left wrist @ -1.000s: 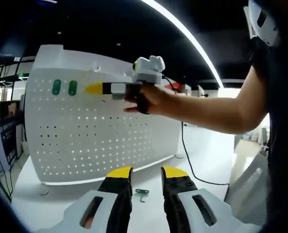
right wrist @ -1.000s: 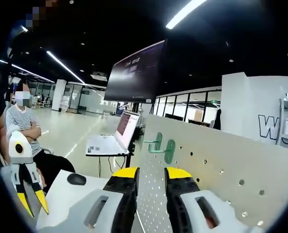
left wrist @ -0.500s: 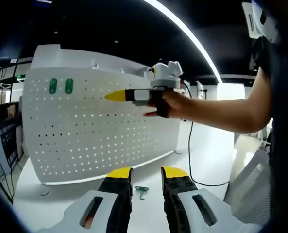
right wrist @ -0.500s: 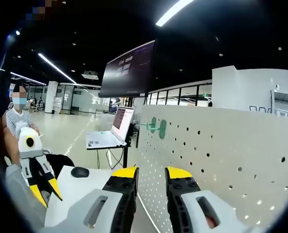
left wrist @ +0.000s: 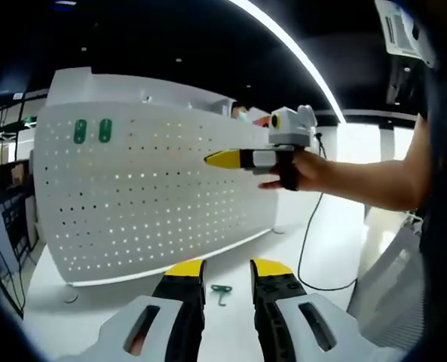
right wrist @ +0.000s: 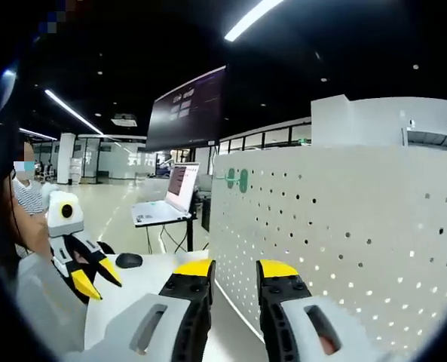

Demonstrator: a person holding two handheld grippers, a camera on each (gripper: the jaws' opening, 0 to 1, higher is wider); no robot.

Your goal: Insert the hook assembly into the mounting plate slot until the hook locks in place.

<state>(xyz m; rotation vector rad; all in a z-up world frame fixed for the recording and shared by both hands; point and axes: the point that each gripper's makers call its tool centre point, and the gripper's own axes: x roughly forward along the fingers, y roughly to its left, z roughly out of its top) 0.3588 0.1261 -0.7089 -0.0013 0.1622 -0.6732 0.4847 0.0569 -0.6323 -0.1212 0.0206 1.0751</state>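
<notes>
A white pegboard mounting plate (left wrist: pixel 148 196) stands upright on the white table (left wrist: pixel 80 309). Two green hooks (left wrist: pixel 91 131) sit in its upper left corner, and they look small and distant as green hooks (right wrist: pixel 237 179) in the right gripper view. A loose green hook (left wrist: pixel 221 291) lies flat on the table just beyond my left gripper (left wrist: pixel 228 269), which is open and holds nothing. A hand holds my right gripper (left wrist: pixel 225 159) in the air before the plate's right part. My right gripper (right wrist: pixel 236 269) is open and holds nothing, with the plate (right wrist: pixel 344 241) beside it.
A black cable (left wrist: pixel 307 241) runs down over the table's right side. On a far stand sit a laptop (right wrist: pixel 166 207) and a dark monitor (right wrist: pixel 189 109); a black mouse (right wrist: pixel 129 260) lies on the table. My left gripper (right wrist: pixel 91 275) hangs at the left, a seated person behind it.
My right gripper has drawn back from the two green hooks, moving right along the plate. The hooks have shrunk in the right gripper view. The left gripper has stayed almost still.
</notes>
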